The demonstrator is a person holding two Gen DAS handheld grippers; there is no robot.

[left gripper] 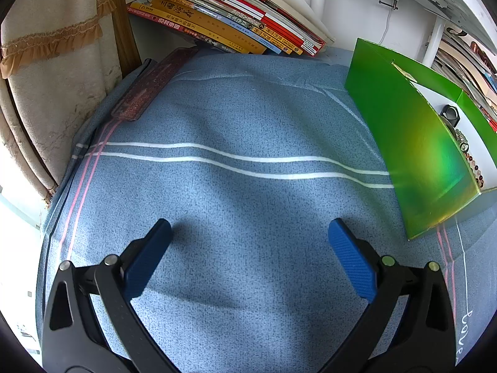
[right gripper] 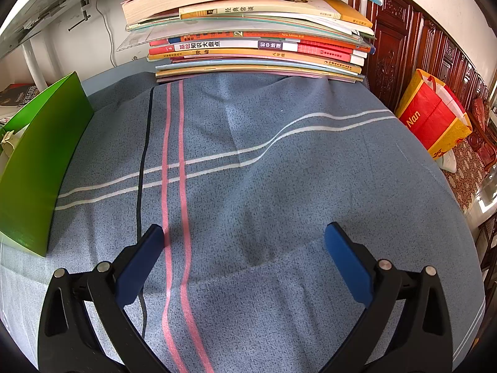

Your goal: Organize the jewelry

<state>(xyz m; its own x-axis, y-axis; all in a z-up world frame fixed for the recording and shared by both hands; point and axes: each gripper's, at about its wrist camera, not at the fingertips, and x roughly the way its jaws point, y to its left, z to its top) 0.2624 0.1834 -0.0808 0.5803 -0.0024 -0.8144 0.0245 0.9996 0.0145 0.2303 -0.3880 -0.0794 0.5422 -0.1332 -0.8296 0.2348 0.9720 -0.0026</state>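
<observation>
The blue-padded left gripper (left gripper: 250, 233) hung spread wide and empty over the blue striped cloth (left gripper: 236, 118). To its right, the glossy green cardboard box (left gripper: 413, 143) held a beaded bracelet (left gripper: 473, 163) and a dark ring (left gripper: 450, 114). The right gripper (right gripper: 243, 237) was likewise released; a red-and-yellow bag (right gripper: 430, 118) read "Nan".

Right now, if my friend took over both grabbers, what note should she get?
Left gripper: open, empty, hanging above the blue cloth.
Right gripper: open, empty, also above the cloth.
The green box stands on the cloth between the two grippers. Inside it lie a bead bracelet and a dark ring-like piece.
Done: those pieces are in the box.
Left: no loose jewelry shows on the cloth in either view, so check spots the cameras miss before stopping.
</observation>
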